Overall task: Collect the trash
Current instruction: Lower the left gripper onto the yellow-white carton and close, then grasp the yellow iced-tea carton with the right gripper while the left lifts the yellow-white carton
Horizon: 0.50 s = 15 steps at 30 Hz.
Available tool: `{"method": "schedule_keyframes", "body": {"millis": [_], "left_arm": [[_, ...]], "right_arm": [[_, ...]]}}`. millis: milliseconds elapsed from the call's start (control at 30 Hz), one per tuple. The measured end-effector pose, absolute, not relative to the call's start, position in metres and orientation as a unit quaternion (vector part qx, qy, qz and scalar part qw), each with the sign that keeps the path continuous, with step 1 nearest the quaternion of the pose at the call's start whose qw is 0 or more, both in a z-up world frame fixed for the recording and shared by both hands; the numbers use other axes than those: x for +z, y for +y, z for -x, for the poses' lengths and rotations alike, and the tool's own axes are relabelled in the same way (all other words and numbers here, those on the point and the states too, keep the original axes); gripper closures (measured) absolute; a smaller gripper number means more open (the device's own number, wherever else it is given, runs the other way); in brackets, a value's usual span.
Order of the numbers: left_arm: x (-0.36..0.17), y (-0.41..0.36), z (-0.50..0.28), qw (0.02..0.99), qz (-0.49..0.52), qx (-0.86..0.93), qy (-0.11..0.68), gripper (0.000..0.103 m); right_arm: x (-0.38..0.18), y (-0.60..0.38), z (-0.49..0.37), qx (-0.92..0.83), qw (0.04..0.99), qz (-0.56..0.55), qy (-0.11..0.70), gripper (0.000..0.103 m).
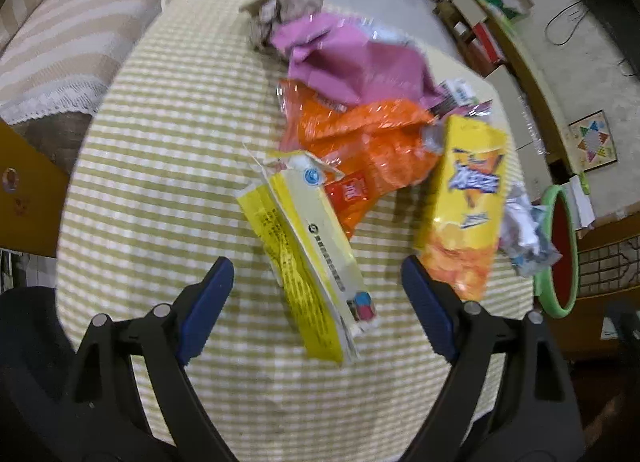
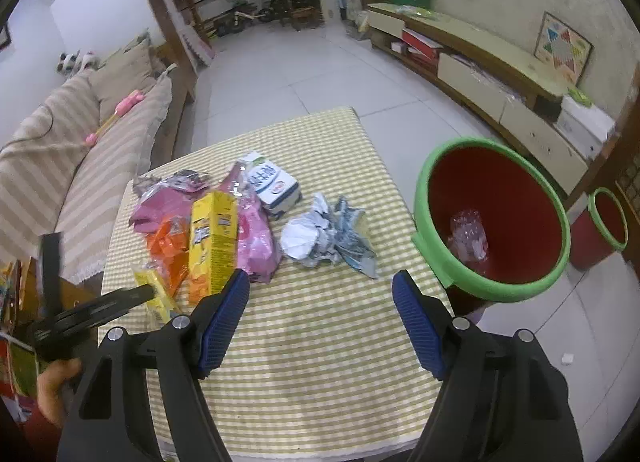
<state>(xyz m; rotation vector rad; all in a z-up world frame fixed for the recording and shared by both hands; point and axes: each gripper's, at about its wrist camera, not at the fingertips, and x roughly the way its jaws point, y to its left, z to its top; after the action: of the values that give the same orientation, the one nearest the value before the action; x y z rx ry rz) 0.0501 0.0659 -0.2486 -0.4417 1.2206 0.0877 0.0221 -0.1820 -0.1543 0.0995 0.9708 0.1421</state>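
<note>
Count on the checked tablecloth (image 2: 320,326): one flattened yellow-and-white carton (image 1: 308,258), one orange wrapper (image 1: 368,150), one yellow snack box (image 1: 468,198), one purple bag (image 1: 352,62), one crumpled brown paper (image 1: 288,6), one crumpled white-and-grey paper wad (image 2: 328,238), one blue-and-white milk carton (image 2: 272,182). Bins: two, both red with green rims; the near bin (image 2: 500,290) is just beside the table's right edge, the second bin (image 2: 608,222) well behind it.

Only the right wrist view shows the milk carton, the second bin, clear plastic (image 2: 468,234) inside the near bin, and the left gripper (image 2: 120,298) held in a hand (image 2: 56,390). Only the left wrist view shows the brown paper clearly.

Flattened carton: long axis runs diagonally in the left view, torn end away from the camera, near end between the fingers.

Left gripper (image 1: 316,282): jaws wide, straddling the carton's near end, pads not on it. Right gripper (image 2: 320,298): jaws wide, over bare cloth, nothing between them.
</note>
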Motion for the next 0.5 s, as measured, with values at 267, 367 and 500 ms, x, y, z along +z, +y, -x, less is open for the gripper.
{"method": "schedule_keyframes", "body": {"millis": [267,367,500], "left_arm": [[-0.263,0.061,-0.047,0.787,0.202,0.032,0.583,0.055],[-0.259,0.059,-0.044,0.791,0.196,0.028,0.579,0.067],[-0.247,0.059,-0.035,0.8,0.186,0.023,0.57,0.067]], "right_arm": [[-0.137,-0.154,-0.017,0.084,0.89,0.005,0.449,0.028],[-0.134,-0.145,-0.016,0.091,0.892,0.02,0.443,0.028],[-0.131,-0.139,-0.016,0.097,0.893,0.029,0.438,0.028]]}}
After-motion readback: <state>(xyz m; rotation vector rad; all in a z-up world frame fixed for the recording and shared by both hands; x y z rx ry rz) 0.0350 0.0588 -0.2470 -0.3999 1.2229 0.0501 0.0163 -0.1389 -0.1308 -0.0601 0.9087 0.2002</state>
